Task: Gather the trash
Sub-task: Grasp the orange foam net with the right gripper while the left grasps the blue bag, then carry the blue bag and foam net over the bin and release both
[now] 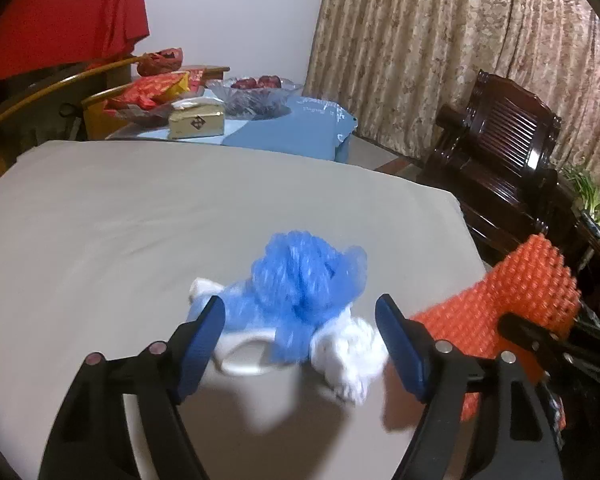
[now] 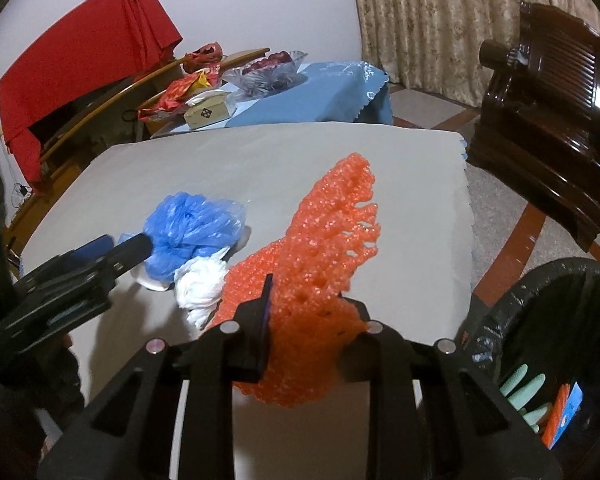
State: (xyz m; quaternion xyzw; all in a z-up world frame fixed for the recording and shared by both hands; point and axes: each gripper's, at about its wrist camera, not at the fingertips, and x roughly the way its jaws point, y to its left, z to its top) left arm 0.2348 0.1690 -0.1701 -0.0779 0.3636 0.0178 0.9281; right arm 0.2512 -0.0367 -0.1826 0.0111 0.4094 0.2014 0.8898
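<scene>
Some trash already lies in the black bin (image 2: 540, 300), the right claw (image 2: 304, 320) holds the orange foam net (image 2: 328, 240) clamped, and the left claw (image 1: 300, 344), wide, straddles the blue and white bags (image 1: 300, 300) on the tabletop (image 1: 140, 220).

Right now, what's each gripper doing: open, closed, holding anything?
Left gripper: open, jaws either side of the blue plastic bag and white bag, not yet gripping.
Right gripper: closed on the orange foam net, lifted off the table.
</scene>
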